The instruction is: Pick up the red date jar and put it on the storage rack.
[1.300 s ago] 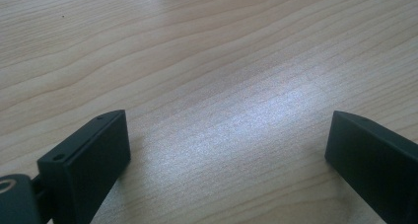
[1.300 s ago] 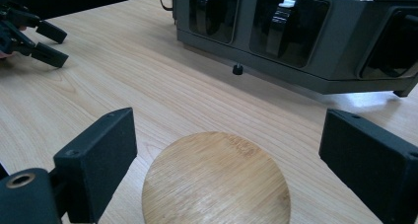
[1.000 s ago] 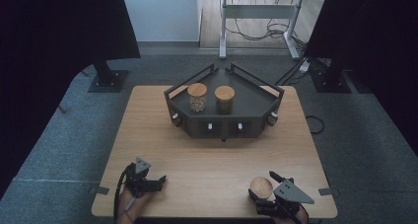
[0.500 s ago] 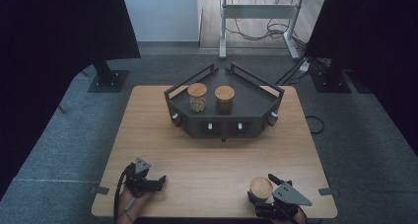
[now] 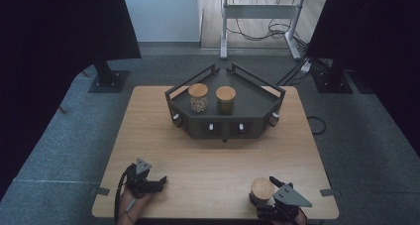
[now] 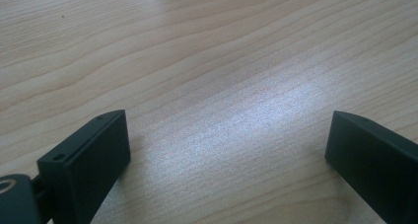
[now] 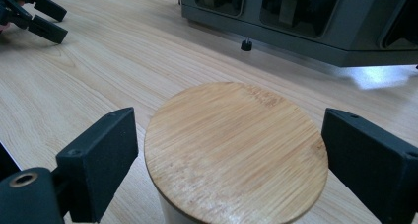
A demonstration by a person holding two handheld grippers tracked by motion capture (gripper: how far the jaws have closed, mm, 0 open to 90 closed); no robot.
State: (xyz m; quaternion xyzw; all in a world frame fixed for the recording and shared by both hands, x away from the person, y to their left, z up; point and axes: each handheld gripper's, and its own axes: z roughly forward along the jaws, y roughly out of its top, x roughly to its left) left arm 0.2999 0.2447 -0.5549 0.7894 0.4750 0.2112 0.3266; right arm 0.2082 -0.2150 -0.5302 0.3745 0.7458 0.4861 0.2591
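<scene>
Right gripper [image 7: 226, 160] astride the round bamboo-lidded jar [image 7: 235, 147] at the near right corner of the pale wooden desk [image 5: 208, 170], jaws just closing in, small gaps left, not yet gripping. Probably about to clamp and lift. Left gripper [image 6: 226, 155] spread wide, empty, near left corner.

right tool [image 7: 226, 150] open, straddling bamboo lid [image 7: 235, 147]

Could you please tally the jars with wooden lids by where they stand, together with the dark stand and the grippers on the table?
Jars on the dark stand: 2, the left jar and the right jar
Jars on the table: 1, the near jar between the jaws of the right gripper
Dark stands: 1
Grippers: 2, counting the left gripper
Total: 6
</scene>
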